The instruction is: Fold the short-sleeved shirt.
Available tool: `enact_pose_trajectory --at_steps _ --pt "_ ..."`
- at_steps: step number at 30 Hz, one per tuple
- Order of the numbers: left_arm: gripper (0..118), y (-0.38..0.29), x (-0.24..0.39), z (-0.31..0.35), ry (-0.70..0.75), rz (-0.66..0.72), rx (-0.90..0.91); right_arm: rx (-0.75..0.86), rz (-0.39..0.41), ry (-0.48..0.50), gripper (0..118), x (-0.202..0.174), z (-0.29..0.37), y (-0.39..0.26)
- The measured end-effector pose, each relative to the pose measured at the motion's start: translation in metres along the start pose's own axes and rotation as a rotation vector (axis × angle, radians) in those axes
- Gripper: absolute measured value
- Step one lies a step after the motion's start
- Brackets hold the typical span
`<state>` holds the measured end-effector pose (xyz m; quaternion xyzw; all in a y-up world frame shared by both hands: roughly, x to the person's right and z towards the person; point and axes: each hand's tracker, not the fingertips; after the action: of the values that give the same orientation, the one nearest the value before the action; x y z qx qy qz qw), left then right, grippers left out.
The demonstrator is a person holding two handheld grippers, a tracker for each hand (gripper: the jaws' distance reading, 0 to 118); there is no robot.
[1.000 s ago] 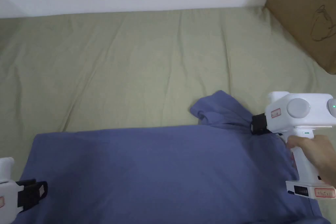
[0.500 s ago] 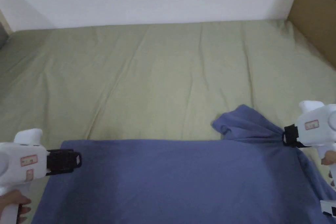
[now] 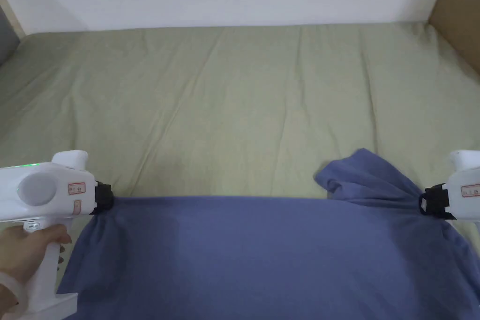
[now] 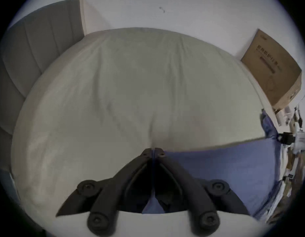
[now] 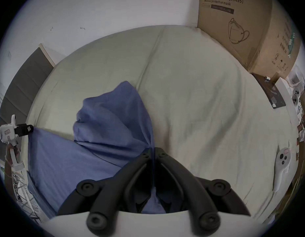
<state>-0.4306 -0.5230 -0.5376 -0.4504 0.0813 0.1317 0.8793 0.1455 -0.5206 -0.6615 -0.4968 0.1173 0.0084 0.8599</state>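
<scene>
Blue short-sleeved shirt (image 3: 262,250) spread across the near part of a bed (image 3: 234,100) covered in a pale green sheet, held at its far edge by both grippers. The left gripper (image 3: 104,197) has its jaws closed on the far-left corner of the cloth; in the left gripper view a thin strip of blue fabric runs between the two jaws (image 4: 153,152). The right gripper (image 3: 429,204) has its jaws closed on the far-right part of the shirt, at the base of a bunched sleeve (image 3: 358,173) that lies crumpled on the sheet beyond the straight far edge; the right gripper view shows fabric gathered into pleats where the jaws (image 5: 152,151) meet. Between the two grips the far edge is drawn nearly straight and the body of the shirt looks smooth. A cardboard box (image 5: 242,23) stands at the far-right corner of the bed.

Progress, as judged: the shirt appears stretched out and partly flattened, with no completed fold of the body evident, though its near portion lies outside the head view. The sleeve remains untidy. Tucking the sleeves and folding the body into a compact shape apparently remain.
</scene>
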Motion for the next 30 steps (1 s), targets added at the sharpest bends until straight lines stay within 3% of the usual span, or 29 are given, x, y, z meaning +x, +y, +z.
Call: enact_pose_trajectory --at_steps 4,9,19,24,28,30 --pt "0 0.000 0.005 0.015 0.025 -0.074 -0.004 0.042 -0.017 0.011 1 -0.006 0.030 -0.004" --pt "0 -0.009 -0.011 0.066 -0.021 -0.046 0.063 0.107 -0.019 0.006 1 -0.007 0.083 -0.017" --pt "0 -0.117 -0.018 0.200 -0.047 -0.069 0.115 0.184 -0.021 0.011 1 -0.010 0.197 -0.125" --pt "0 -0.183 -0.030 0.207 -0.009 -0.137 0.022 0.108 -0.055 0.003 1 -0.006 0.202 -0.207" --pt "0 -0.225 -0.038 0.201 -0.017 -0.070 -0.024 0.012 -0.047 -0.041 1 0.005 0.173 -0.258" --pt "1 -0.238 -0.035 0.198 -0.007 -0.090 -0.030 -0.016 -0.098 -0.054 1 0.008 0.167 -0.273"
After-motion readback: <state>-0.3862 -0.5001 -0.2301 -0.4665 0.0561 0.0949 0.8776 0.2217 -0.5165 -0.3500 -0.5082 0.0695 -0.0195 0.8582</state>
